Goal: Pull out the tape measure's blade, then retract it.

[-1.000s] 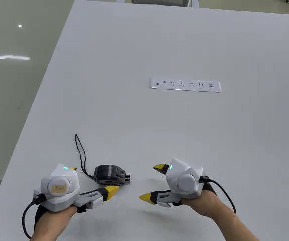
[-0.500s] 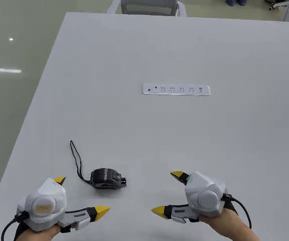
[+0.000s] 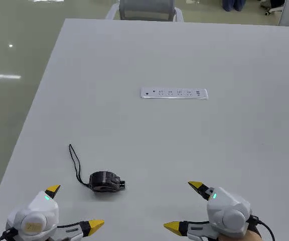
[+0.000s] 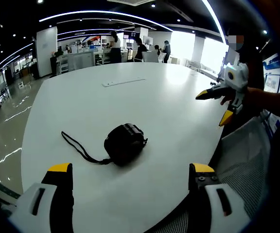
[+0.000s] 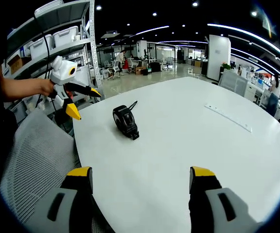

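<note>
Black round-cased tape measure (image 3: 106, 181) lies on white table (image 3: 134, 60) near front edge, blade in, cord (image 3: 77, 163) trailing. Sits between left tongs (image 3: 75, 207) and right tongs (image 3: 183, 207), both spread, empty. Right gripper view: shelf rack (image 5: 72, 44) holding pale storage boxes (image 5: 66, 34), contents unreadable.

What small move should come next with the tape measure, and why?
Probably move the open left tongs forward to grip the small black tape measure. It lies untouched on the white table, no blade drawn out, and the right tongs are open too.
</note>
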### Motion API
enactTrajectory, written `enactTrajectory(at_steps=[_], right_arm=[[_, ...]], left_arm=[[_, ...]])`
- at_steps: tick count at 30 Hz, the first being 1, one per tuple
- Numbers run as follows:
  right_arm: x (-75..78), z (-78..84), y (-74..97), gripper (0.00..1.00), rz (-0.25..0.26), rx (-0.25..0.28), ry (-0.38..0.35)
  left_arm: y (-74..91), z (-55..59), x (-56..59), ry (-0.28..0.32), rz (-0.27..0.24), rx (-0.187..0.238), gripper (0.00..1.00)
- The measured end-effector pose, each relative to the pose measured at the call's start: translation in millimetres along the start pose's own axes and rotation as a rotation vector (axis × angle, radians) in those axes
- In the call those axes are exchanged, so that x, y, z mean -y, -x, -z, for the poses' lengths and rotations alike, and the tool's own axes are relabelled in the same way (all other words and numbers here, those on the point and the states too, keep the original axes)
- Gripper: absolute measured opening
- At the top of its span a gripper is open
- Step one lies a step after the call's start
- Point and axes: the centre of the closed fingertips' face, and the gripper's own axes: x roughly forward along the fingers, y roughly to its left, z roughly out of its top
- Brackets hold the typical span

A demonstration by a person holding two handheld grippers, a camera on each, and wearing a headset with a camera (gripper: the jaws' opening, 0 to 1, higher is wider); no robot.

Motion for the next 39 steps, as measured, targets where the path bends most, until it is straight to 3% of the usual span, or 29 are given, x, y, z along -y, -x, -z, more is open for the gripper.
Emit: enactTrajectory(at_steps=[10,19,29,39], right_arm=[[1.2,0.7,20.6,0.86,0.030,0.023,-0.001],[0.5,-0.1,25.1,0.90,0.029,0.041,0.003],[3.8,1.7,31.9,0.91,0.042,0.046,-0.009],[2.6,2.0,32.5,0.91,0.036,0.045,-0.019]], left_arm=[[9.0,1.2,4.5,0.006,-0.012,0.022,0.99],[16.7,8.0,1.6,0.022,-0.026,0.000,0.99],[19.0,6.0,-1.6,0.059,-0.029,0.019,0.99],[20.3,3.8,-4.1,0.053,-0.042,0.036,0.99]])
